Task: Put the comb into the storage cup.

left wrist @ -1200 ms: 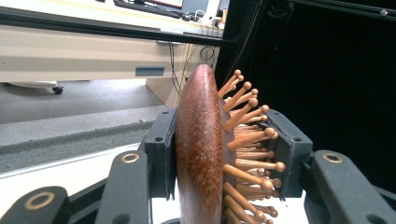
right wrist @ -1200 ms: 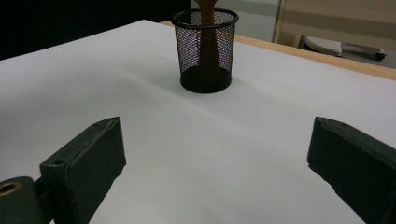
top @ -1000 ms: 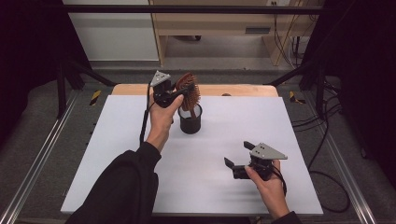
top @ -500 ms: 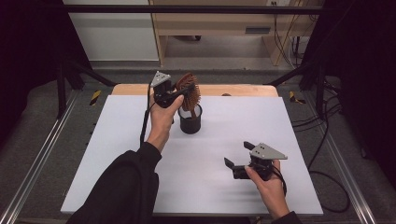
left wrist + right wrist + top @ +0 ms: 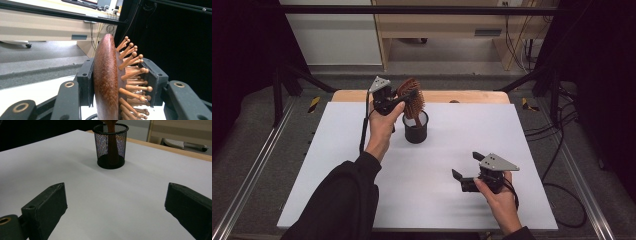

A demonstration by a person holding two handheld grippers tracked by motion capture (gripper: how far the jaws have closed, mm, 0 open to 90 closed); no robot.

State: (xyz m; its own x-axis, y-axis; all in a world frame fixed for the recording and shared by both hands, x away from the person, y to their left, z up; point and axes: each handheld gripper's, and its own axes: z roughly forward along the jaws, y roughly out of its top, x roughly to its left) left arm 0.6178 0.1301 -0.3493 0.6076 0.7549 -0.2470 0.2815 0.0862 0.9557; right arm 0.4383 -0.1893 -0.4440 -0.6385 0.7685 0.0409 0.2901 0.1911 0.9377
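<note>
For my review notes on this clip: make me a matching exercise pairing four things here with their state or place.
Things:
1. left claw
2. right claw
3. wooden hairbrush
4. black mesh cup

States:
A. open, nothing between its jaws
B. stands upright on the white table
C. shut on the brush head
D. handle down inside the cup

Pairs: 1-C, 2-A, 3-D, 4-B

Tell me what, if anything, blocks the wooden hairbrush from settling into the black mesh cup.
Nothing visible does. The left hand-held gripper is shut on the hairbrush head, and its handle already stands inside the mesh cup. The cup holds nothing else that shows, and the white table around it is bare.
</note>
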